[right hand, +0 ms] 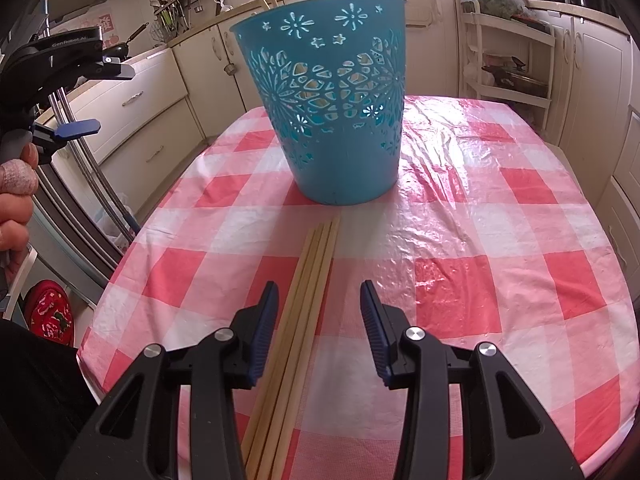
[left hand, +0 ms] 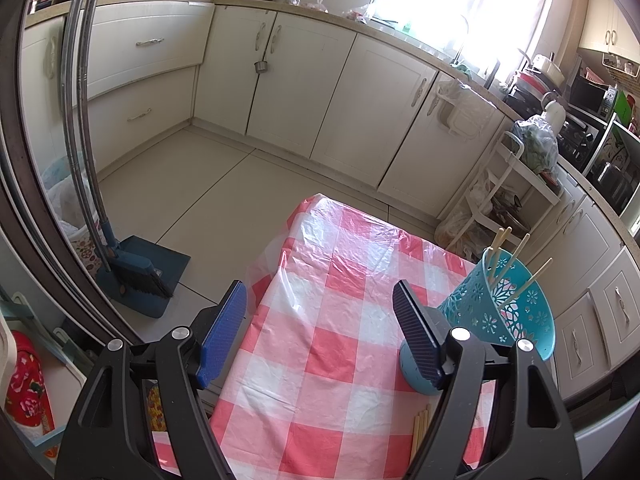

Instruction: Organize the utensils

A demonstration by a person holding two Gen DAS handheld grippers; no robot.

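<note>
The left gripper (left hand: 320,316) hangs released, its ribbed blue pads (left hand: 224,332) spread wide over the glossy, crinkled pink-and-white checked plastic tablecloth (left hand: 320,360), nothing between them. Just right of its right pad stands the teal plastic basket (left hand: 516,304), a tapered round tub with cut-out flower lacework, thin pale chopsticks (left hand: 520,248) poking from its rim. The right gripper (right hand: 319,312) is also unclenched, jaws partly apart; a bundle of straight, smooth wooden chopsticks (right hand: 312,272) lies flat between them, nearer the left pad, pointing ahead at the basket's base.
</note>
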